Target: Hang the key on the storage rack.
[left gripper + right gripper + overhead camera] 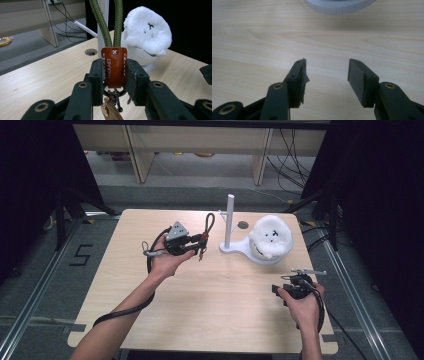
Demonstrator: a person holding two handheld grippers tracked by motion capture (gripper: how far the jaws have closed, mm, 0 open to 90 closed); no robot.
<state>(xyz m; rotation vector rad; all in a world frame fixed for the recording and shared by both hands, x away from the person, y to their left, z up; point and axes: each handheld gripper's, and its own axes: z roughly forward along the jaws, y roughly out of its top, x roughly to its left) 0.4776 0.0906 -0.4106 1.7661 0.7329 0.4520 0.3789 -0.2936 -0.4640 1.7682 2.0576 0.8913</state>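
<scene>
1. Keychain strap (pixel 113 65): brown leather tab on a green rope loop (pixel 208 224), pinched at the tab by the left gripper (pixel 114 75). Held up off the desk (pixel 210 290), left of the white stand (pixel 229 222). A metal ring and a small tag dangle below the tab in the left gripper view.
2. Left gripper fingers (pixel 98 75): pressed onto both sides of the leather tab, rope loop standing up above them. Grip looks centred on the tab, not on the rope.
3. Likely step: hanging the loop on the stand's short side peg (pixel 223 216). Loop sits just left of the post, near peg height, not yet on it.
4. Right gripper (pixel 327 75): fingers spread, nothing between them, low over bare desk at the front right, well apart from the strap. In the high view it sits in the person's right hand (pixel 302 302).
5. Fluffy white toy (pixel 147 31): sits in the stand's white dish, just right of the post, apart from the loop.
6. Risk: loop is narrow and floppy, so it may miss the peg or catch only one strand and slide off on release.
7. Risk: pushing sideways on the post could tip or shove the light stand, since the right gripper isn't steadying the base.
8. Risk: the leather tab is smooth; a tug against the peg could pull it out of the pinch. The dangling tag might also snag.
</scene>
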